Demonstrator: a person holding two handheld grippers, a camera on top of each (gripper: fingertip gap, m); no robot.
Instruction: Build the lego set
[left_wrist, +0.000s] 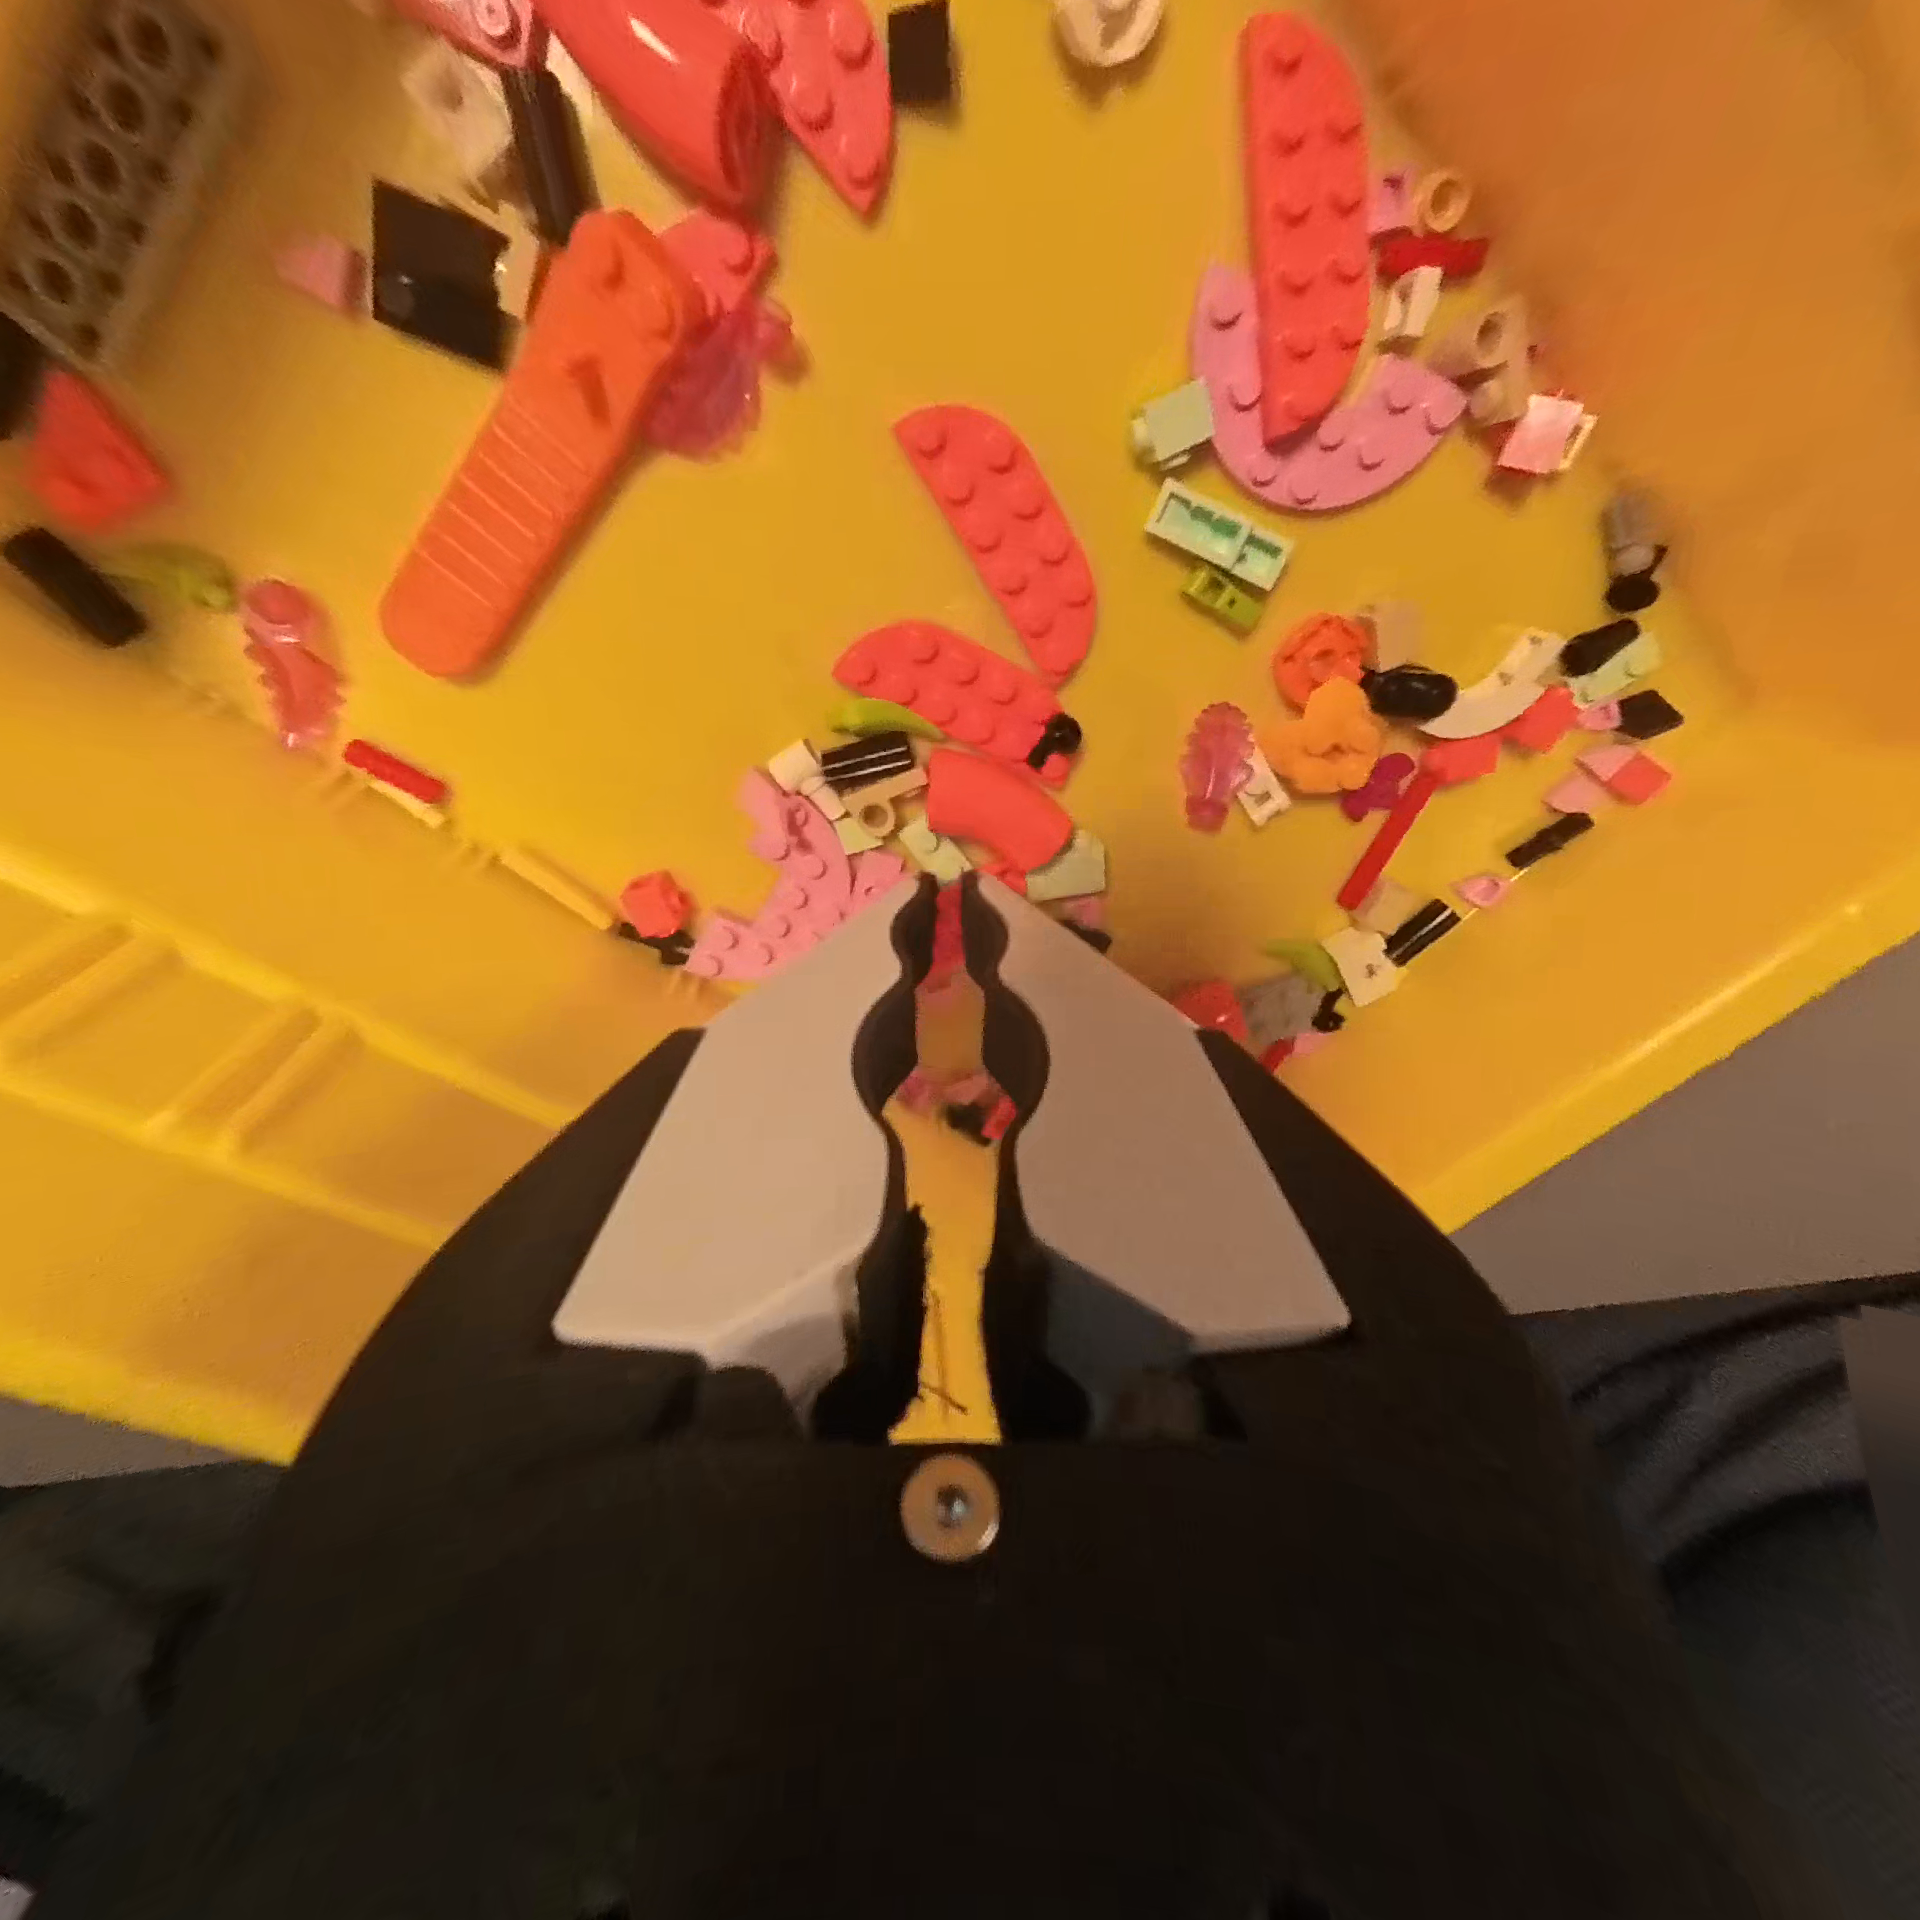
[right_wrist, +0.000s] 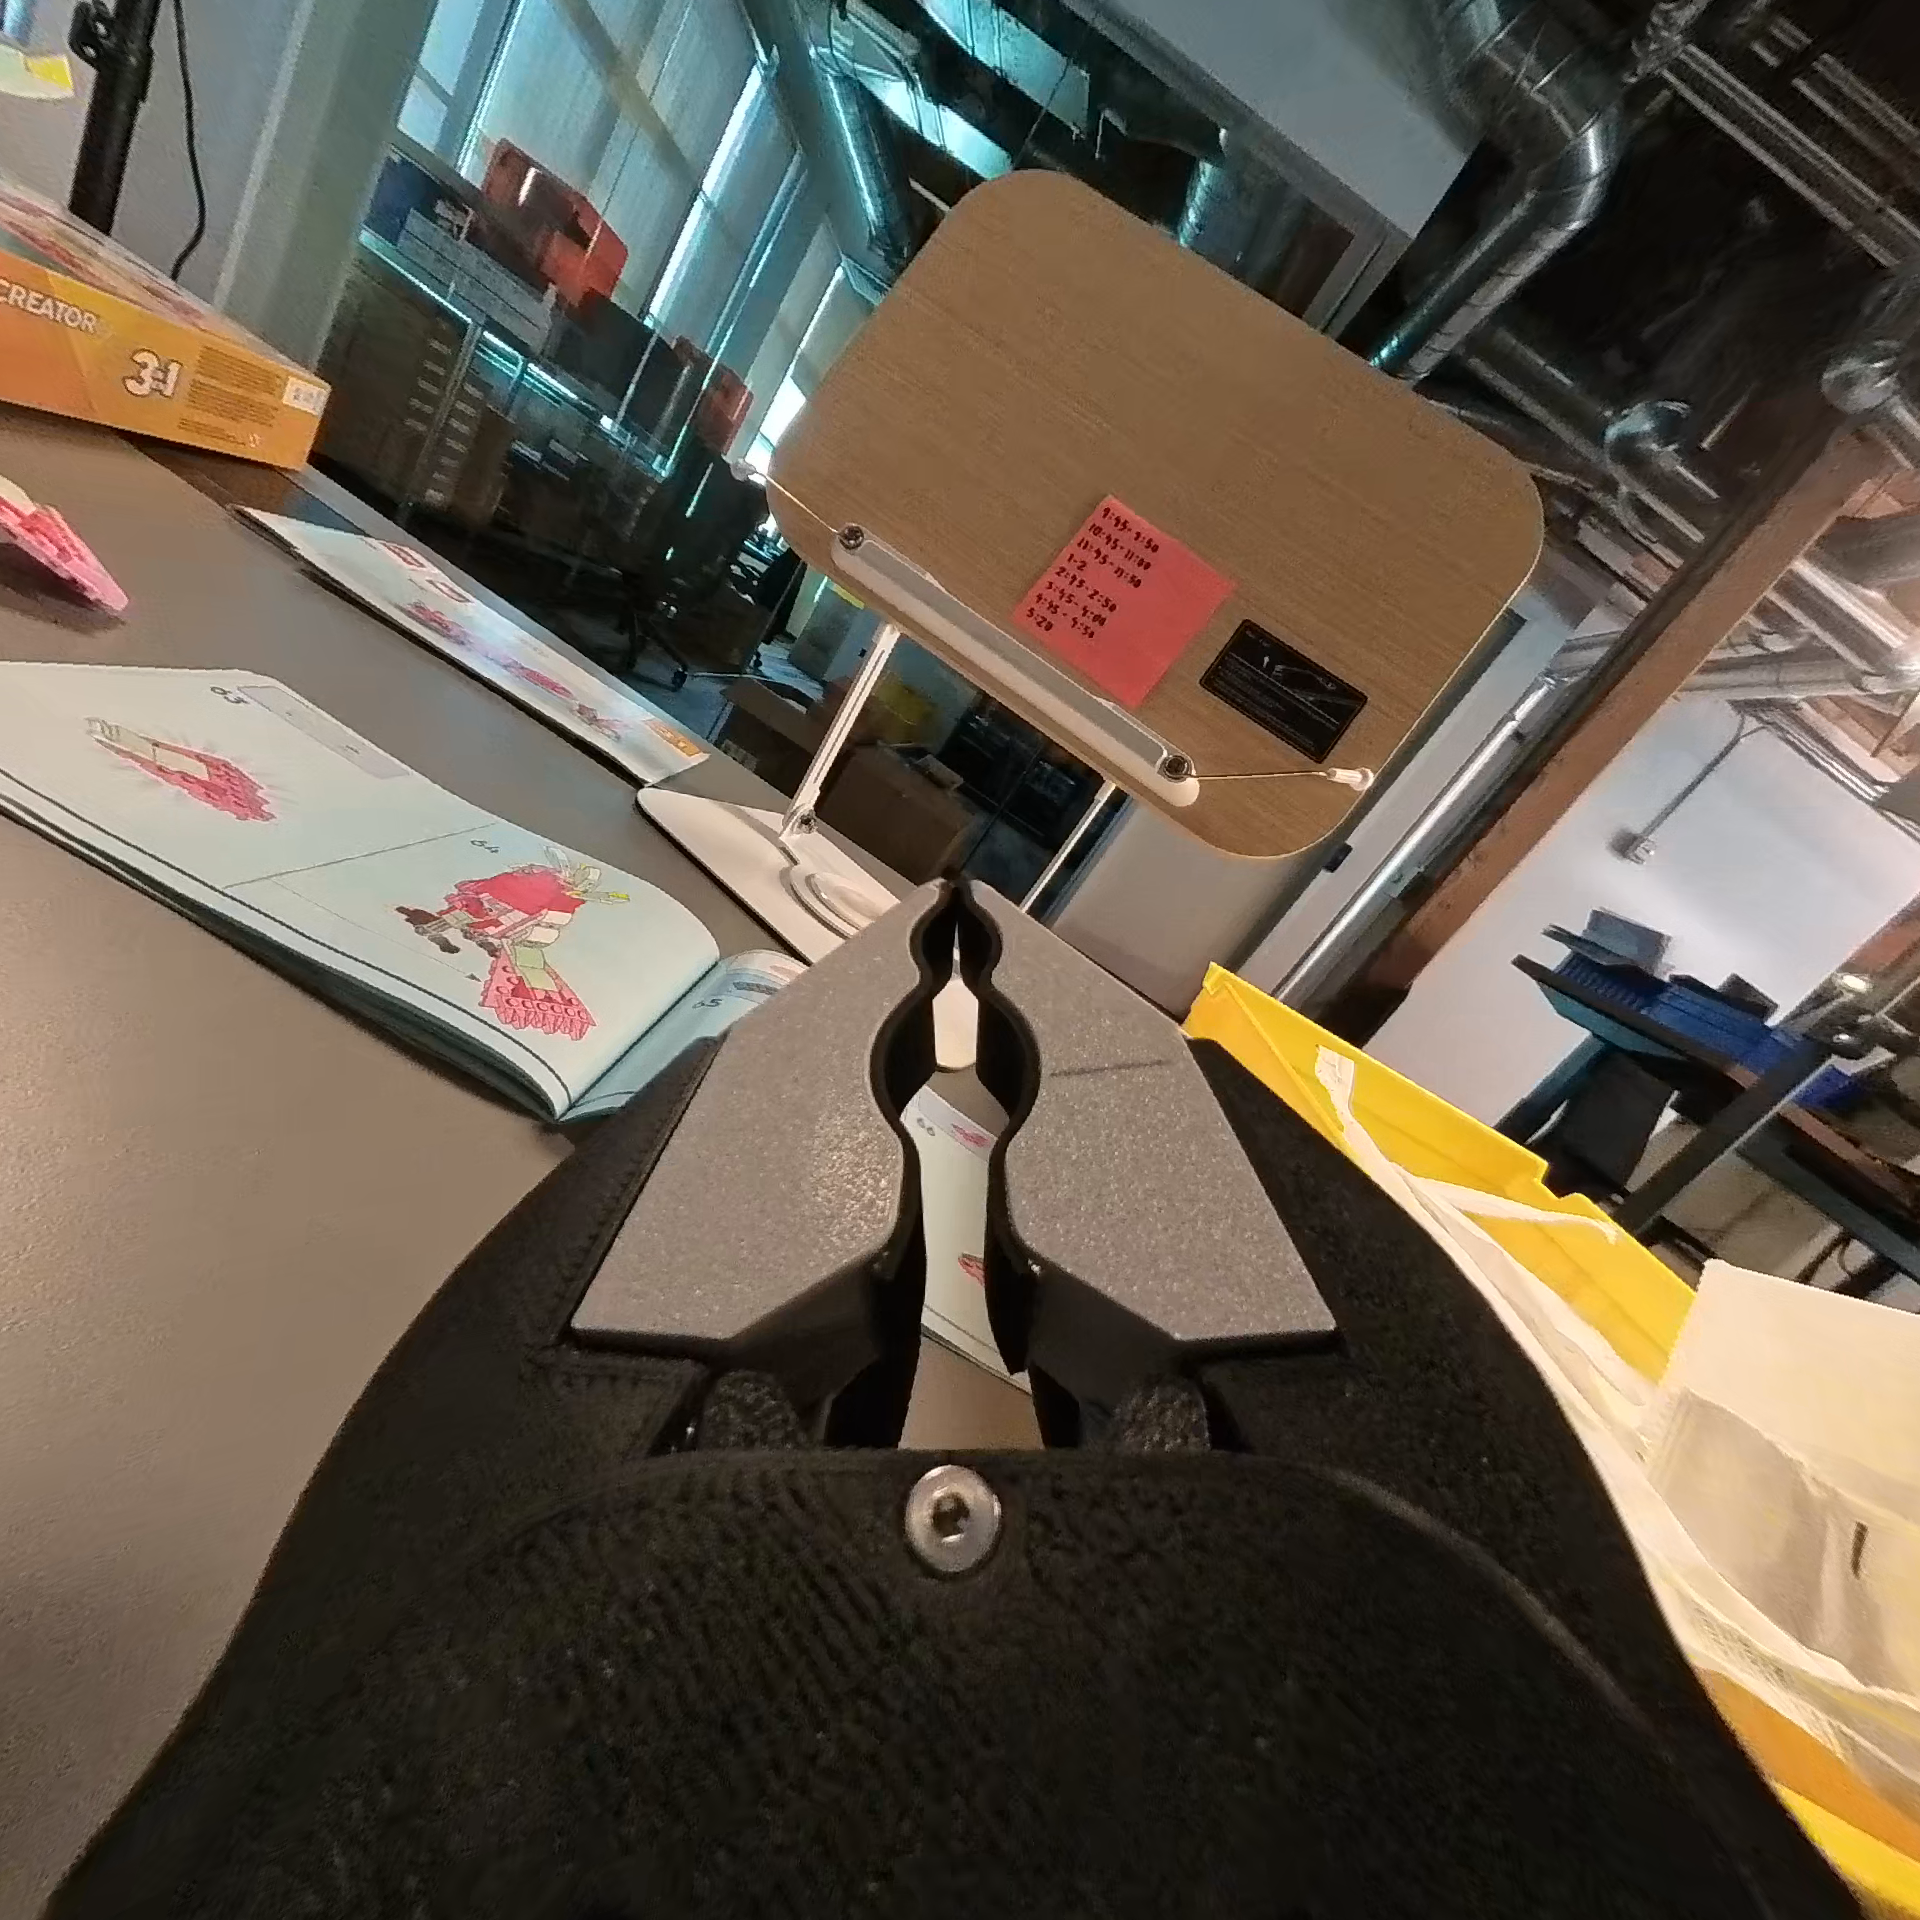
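Note:
In the left wrist view my left gripper (left_wrist: 945, 883) reaches into a yellow bin (left_wrist: 468, 790) of loose toy bricks. Its fingertips are shut on a small red piece (left_wrist: 945, 925), pinched between the pads at the edge of a pile. A coral curved piece (left_wrist: 992, 810) and a pink studded plate (left_wrist: 790, 914) lie right at the tips. In the right wrist view my right gripper (right_wrist: 954, 888) is shut with nothing between its pads. It is held above a dark table (right_wrist: 208, 1195), pointing towards a wooden book stand (right_wrist: 1143, 416).
The bin also holds an orange brick separator (left_wrist: 540, 436), coral wing plates (left_wrist: 997, 520) and several small bricks (left_wrist: 1455, 727). On the table lie an open instruction booklet (right_wrist: 364, 831), a toy box (right_wrist: 156, 364) and a pink build (right_wrist: 52, 551). The yellow bin's rim (right_wrist: 1455, 1174) is at the right. There is about 60 cm between the tips of the two grippers.

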